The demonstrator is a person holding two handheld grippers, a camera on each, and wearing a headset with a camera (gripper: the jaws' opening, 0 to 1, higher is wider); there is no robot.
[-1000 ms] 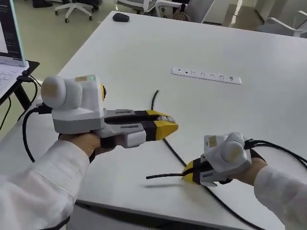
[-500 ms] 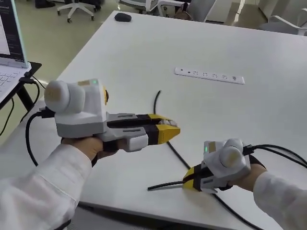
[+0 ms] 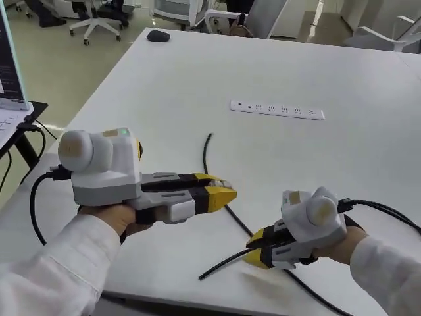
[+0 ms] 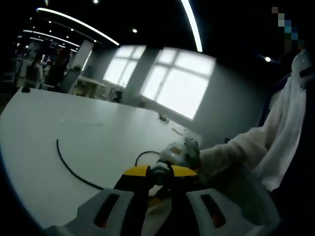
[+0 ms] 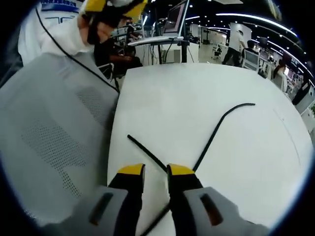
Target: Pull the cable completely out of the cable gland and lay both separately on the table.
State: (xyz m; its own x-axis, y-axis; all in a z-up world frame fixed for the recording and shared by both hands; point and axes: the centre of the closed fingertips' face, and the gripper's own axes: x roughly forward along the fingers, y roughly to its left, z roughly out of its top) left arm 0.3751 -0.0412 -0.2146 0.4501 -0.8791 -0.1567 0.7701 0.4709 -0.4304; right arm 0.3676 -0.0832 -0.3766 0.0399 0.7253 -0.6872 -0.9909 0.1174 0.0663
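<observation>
My left gripper (image 3: 227, 189) hovers above the white table (image 3: 164, 85), shut on a small grey cable gland (image 4: 160, 172) pinched between its yellow tips. To its right, low over the front edge, my right gripper (image 3: 253, 253) is shut on a thin black cable (image 3: 220, 265), whose free end sticks out to the left. In the right gripper view that cable (image 5: 145, 150) runs in between the jaws of the right gripper (image 5: 156, 169). A second black stretch (image 5: 219, 125) crosses beneath them and curves away over the table. The gland and the cable are apart.
A white power strip (image 3: 276, 110) lies across the middle of the table and a dark mouse (image 3: 158, 36) sits at the far left corner. The table's front edge (image 3: 171, 284) is just under my hands. Office chairs stand beyond the far side.
The right gripper has tilted, and the cable's free end now slopes down to the left. The left gripper keeps its hold. The head camera has shifted a little.
</observation>
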